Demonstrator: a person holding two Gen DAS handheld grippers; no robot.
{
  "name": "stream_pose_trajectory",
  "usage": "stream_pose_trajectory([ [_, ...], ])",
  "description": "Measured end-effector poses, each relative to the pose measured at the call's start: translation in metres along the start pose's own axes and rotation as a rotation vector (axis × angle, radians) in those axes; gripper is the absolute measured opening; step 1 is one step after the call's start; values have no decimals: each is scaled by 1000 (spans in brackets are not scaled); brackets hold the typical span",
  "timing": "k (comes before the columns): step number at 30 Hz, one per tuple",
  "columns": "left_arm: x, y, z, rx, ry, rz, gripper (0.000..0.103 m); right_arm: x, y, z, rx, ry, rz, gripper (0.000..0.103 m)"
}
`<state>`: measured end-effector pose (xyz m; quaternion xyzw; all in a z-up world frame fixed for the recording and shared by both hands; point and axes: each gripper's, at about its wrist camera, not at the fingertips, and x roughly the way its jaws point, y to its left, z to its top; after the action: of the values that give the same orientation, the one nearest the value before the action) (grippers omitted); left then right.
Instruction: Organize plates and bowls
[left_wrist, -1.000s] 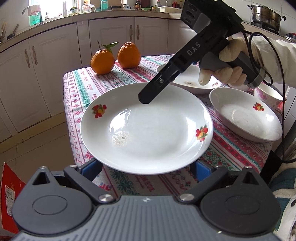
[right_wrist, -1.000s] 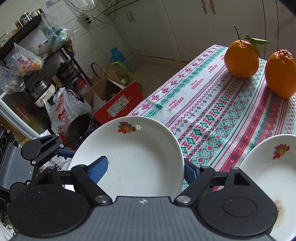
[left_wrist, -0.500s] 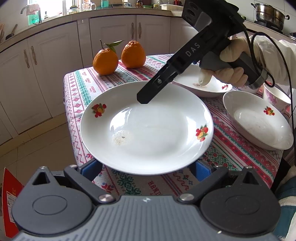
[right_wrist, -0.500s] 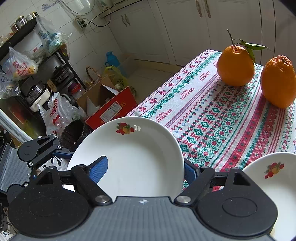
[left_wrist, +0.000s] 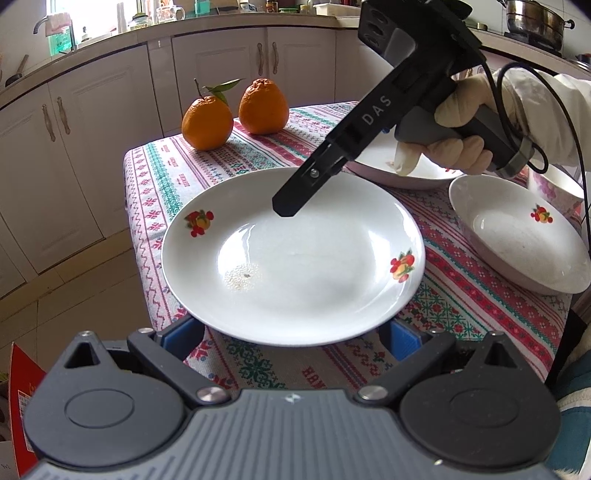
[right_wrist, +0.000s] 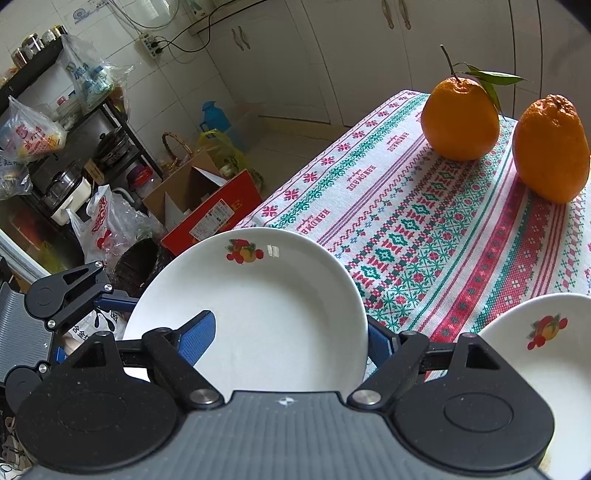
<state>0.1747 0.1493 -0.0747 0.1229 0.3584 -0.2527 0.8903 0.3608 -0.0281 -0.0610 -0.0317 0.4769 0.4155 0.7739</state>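
- White round glazed plate (left_wrist: 295, 258) with fruit decals hangs over the near corner of the bench (left_wrist: 258, 155), its left rim out past the cloth edge above the floor.
- We see the right gripper (right_wrist: 286, 339) gripping its rim, one blue ribbed pad on the inner slope and the other tucked under the edge.
- Our left gripper (left_wrist: 293, 336) has its jaws hidden beneath the near rim; we cannot tell whether they press.
- Open woven cloth lies between the plate and the two bumpy oranges (left_wrist: 205, 123).
- Since a second ago the plate has kept its place in both views, while the smaller white bowl (left_wrist: 517, 240) has slid rightward in the left wrist view.
- A pale gloved hand (left_wrist: 454, 136) holds the matte black handle.
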Motion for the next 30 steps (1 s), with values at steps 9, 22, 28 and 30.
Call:
stream_pose_trajectory([
  [9,0,0,0,-2,-2,-5,100,0,2,0,-19,1,-18,89],
  [22,-15,-1,-5,-36,-26,13,101,-17,17,-7,-51,-24,-48,103],
  [28,-38,-16,-10,-59,-50,30,101,-55,34,-23,-66,-83,-108,103],
  [30,-46,-25,-11,-56,-64,34,101,-70,42,-33,-73,-102,-127,103],
])
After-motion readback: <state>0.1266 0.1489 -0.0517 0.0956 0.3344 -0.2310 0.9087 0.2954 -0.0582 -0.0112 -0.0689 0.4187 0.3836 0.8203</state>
